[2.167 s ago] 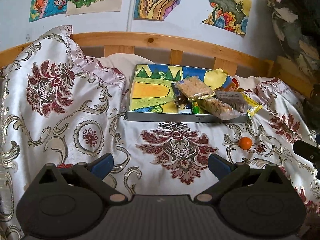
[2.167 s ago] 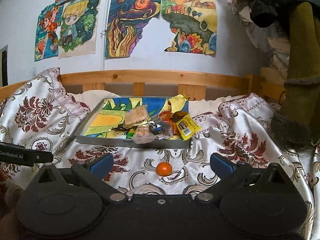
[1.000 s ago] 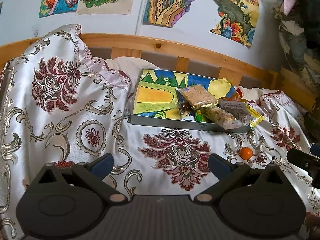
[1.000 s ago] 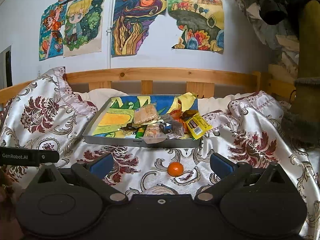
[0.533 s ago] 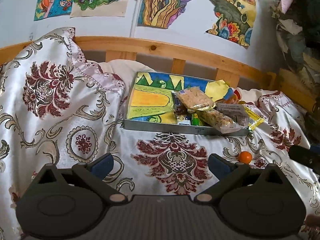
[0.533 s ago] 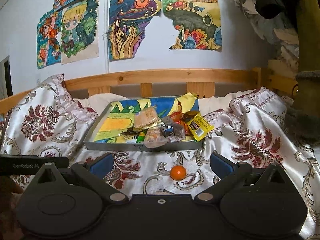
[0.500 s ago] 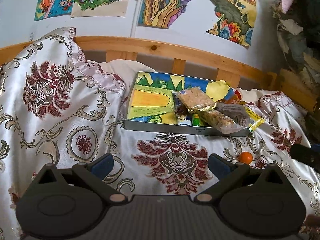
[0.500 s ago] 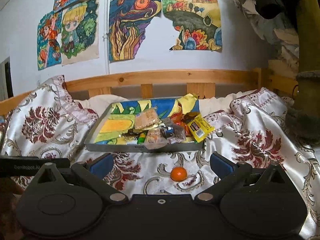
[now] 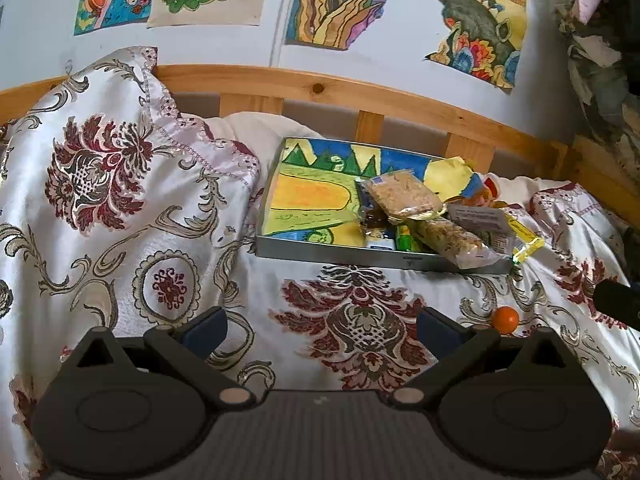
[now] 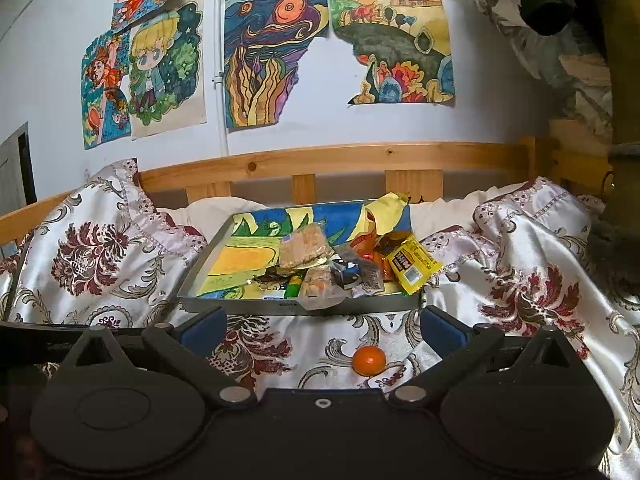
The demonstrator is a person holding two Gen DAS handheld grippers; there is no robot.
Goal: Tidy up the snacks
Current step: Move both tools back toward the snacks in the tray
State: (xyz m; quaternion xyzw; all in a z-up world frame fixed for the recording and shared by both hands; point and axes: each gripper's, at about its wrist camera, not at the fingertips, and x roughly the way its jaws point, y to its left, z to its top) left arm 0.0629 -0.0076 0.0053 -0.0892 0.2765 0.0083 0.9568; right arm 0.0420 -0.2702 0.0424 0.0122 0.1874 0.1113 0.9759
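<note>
While both grippers, left and right, hang wide and empty, snacks overlap in the tray, labels unreadable; a small orange ball sits apart on the bedspread.

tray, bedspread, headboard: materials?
Tray: looks like thin metal, dull grey matte wall, crisp folded rim. Bedspread: satin-like woven fabric, glossy highlights on folds, brocade pattern. Headboard: pale wood, likely pine, visible knots and grain; finish unclear.

Both looking forward over the bedcover toward the headboard, left from further left (higher, angled down); sharing the tray and orange ball.
</note>
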